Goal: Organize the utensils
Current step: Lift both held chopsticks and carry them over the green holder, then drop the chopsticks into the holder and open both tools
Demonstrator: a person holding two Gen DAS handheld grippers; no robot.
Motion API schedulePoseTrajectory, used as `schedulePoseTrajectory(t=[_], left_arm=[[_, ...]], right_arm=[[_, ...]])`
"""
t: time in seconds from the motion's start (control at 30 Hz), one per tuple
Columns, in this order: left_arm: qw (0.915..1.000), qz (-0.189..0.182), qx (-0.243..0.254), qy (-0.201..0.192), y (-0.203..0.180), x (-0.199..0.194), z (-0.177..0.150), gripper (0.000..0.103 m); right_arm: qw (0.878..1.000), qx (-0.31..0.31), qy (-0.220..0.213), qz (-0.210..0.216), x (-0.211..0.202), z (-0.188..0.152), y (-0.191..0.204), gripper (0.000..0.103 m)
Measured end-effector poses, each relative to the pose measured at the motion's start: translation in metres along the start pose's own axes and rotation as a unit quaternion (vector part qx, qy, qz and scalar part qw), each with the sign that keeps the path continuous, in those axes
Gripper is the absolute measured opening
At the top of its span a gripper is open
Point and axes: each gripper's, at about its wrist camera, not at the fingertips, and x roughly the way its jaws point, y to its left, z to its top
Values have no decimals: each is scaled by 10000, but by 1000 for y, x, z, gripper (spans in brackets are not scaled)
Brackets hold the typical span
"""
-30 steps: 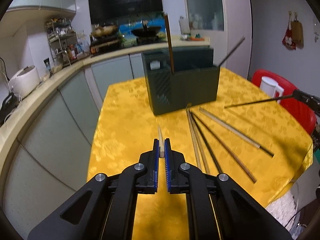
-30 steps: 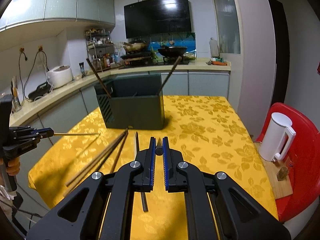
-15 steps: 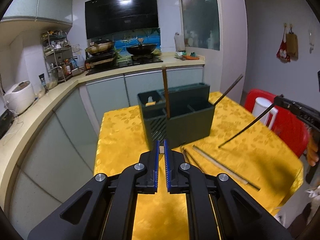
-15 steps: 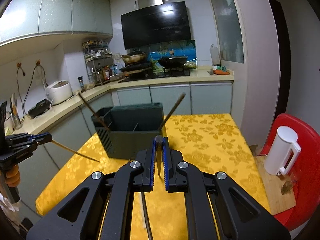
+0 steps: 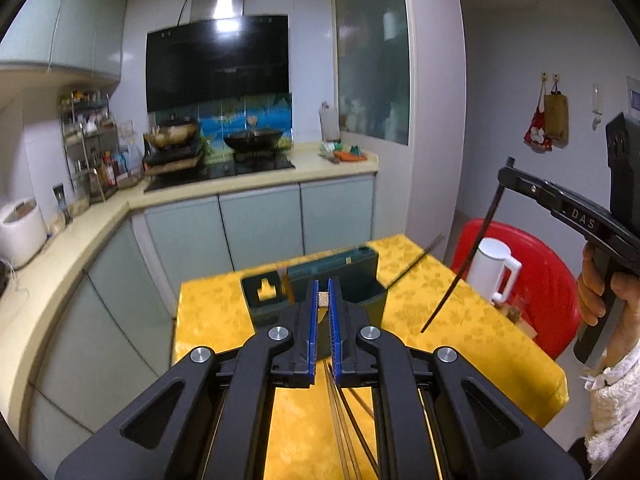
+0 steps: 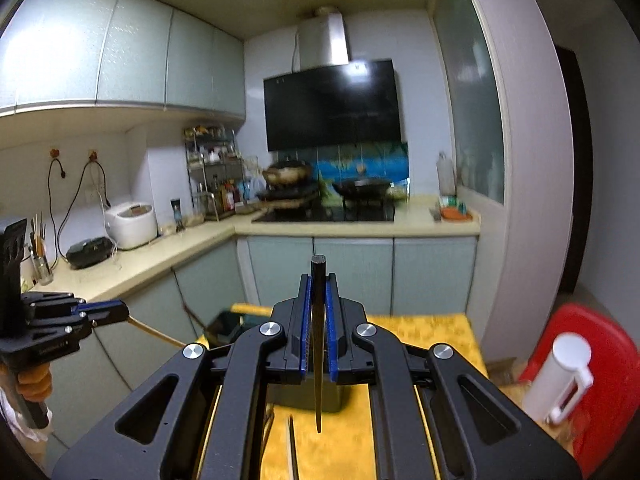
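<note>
Left gripper (image 5: 323, 300): raised, pointing forward and slightly down; blue-padded jaws nearly closed, pinching a light chopstick (image 5: 323, 299) seen end-on. Seen from the right wrist, it enters at far left, held level, chopstick sticking out toward centre

Right gripper (image 6: 319, 292): raised, jaws clamped on a dark chopstick (image 6: 318, 344) that hangs near vertical, tip down. Right hand (image 5: 600, 292) wraps the handle at the frame's right edge
</note>
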Motion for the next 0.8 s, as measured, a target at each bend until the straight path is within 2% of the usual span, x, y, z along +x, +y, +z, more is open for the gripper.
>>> schedulePoseTrajectory(t=[0.2, 0.33, 0.63, 0.8], left_arm=[[9998, 113, 64, -122, -8, 13, 24, 5], [9999, 136, 27, -28, -8, 31, 32, 5], [9995, 231, -147, 184, 5, 76, 29, 5], [9984, 232, -314, 409, 12, 102, 20, 5]], right_arm=[[9998, -70, -143, -85, 28, 24, 3, 8], [9996, -100, -250, -122, 47, 30, 6, 8], [9996, -180, -120, -197, 88, 20, 9, 8], [9993, -238, 150, -245, 109, 4, 9, 8]])
